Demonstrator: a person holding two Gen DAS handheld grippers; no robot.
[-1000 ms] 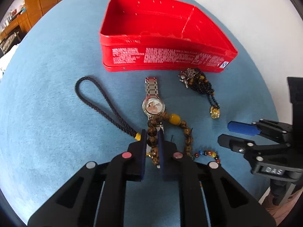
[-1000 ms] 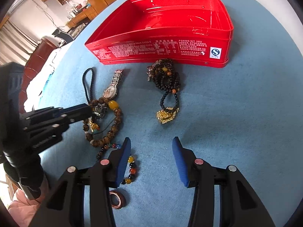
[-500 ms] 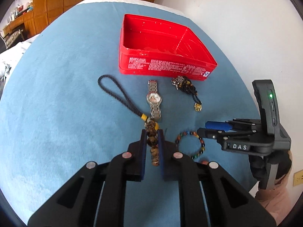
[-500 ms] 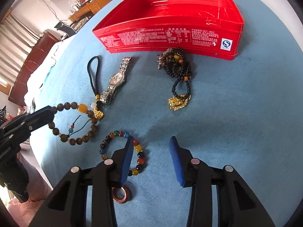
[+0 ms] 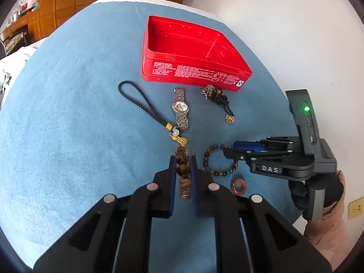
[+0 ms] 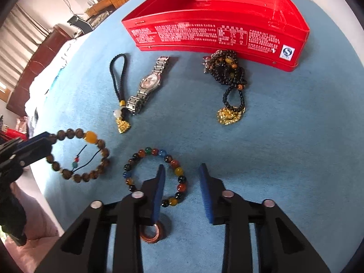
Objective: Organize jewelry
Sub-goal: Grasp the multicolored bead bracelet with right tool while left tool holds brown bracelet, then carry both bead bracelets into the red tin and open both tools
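My left gripper (image 5: pixel 182 159) is shut on a brown bead bracelet (image 5: pixel 182 170) and holds it lifted above the blue cloth; the bracelet (image 6: pixel 78 157) hangs as a ring from that gripper (image 6: pixel 43 141) in the right wrist view. My right gripper (image 6: pixel 182 170) is open and empty, low over a multicoloured bead bracelet (image 6: pixel 157 175), with its left finger inside the ring. That bracelet (image 5: pixel 219 160) and the right gripper (image 5: pixel 229 150) also show in the left wrist view. An open, empty red tin (image 5: pixel 193 54) (image 6: pixel 216 25) stands at the far side.
On the cloth before the tin lie a silver watch (image 6: pixel 149 84) (image 5: pixel 180 108), a black cord with a gold charm (image 6: pixel 120 91) (image 5: pixel 145 104), and a black bead necklace with a gold pendant (image 6: pixel 229 77) (image 5: pixel 218 100). A brown ring (image 6: pixel 151 233) (image 5: pixel 238 185) lies near me. A white wall is at the right.
My left gripper has risen and drawn back with the brown bracelet, lifting it off the watch and cord. My right gripper has moved forward over the multicoloured bracelet.
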